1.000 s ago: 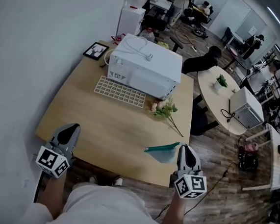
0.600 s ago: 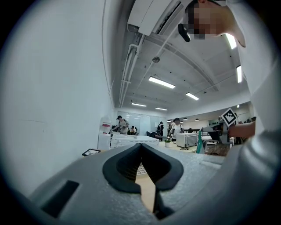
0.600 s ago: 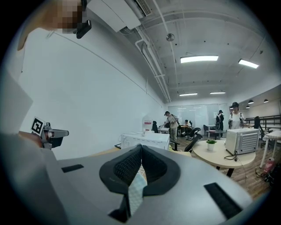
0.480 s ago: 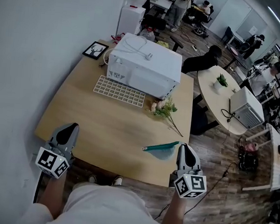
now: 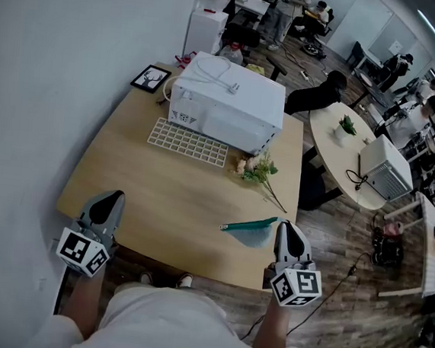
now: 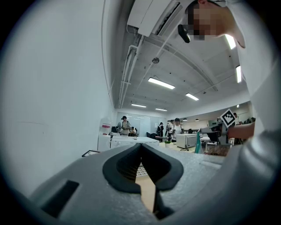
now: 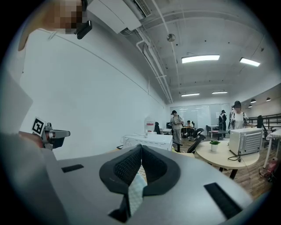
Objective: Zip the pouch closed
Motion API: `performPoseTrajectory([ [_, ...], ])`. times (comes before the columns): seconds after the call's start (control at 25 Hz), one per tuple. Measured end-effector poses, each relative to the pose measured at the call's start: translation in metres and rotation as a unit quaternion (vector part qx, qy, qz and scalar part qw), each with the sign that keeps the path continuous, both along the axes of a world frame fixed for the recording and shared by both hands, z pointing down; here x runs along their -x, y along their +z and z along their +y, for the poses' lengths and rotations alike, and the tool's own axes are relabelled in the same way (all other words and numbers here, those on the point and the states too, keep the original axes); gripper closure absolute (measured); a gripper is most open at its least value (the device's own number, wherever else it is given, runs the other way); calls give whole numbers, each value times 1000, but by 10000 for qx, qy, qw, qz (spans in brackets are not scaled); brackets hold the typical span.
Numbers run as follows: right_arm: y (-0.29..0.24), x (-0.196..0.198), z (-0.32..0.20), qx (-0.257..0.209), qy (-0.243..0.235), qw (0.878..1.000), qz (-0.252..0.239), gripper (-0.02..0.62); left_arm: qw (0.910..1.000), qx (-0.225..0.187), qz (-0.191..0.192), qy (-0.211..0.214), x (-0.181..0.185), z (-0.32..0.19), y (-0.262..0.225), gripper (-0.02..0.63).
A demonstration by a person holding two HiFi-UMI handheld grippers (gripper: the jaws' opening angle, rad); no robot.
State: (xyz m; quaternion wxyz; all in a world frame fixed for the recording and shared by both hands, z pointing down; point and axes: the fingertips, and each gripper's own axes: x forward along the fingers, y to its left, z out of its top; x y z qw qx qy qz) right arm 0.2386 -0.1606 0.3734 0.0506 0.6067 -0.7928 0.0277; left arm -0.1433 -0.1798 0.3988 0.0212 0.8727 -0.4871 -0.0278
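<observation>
Almost nothing has moved since a second ago: both claws sit in the same spots, and the pouch has only swung a tiny bit to the left

The right claw (image 5: 284, 229) is squeezed shut on the pouch (image 5: 253, 238). Its own view shows a pale strip with a fine net look pinched between the dark pads (image 7: 127, 165). It holds the pouch by its right end, near the front right edge of the surface (image 5: 162, 195). The left claw (image 5: 110, 200) is shut too, with nothing in it. It sits well apart from the pouch, at the front left corner

The pouch looks thin, soft and very light, with a pale see-through body and a green zip strip (image 5: 248, 226) along the top. It will likely flop and bend when pulled. So one end of the strip needs a firm hold while the other claw pulls the little zip tab along. The left claw would have to come across and open first

Further out are some flowers (image 5: 256, 169), a white tray with square holes (image 5: 188, 142), a big white box machine (image 5: 226, 101) and a small picture frame (image 5: 150, 78)

The zip tab is too small to find. It is not clear if the zip is open or shut, or if the pouch is touching the surface or hanging just above it
</observation>
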Motion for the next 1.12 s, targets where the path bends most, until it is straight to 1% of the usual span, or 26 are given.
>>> performPoseTrajectory([
  [0.32, 6, 16, -2, 63, -154, 9998, 128, 590, 10000, 38, 32, 64, 0, -4, 5, 592],
  [1.12, -4, 24, -9, -26, -202, 9996, 190, 591, 9998, 22, 142, 153, -1, -14, 5, 592],
])
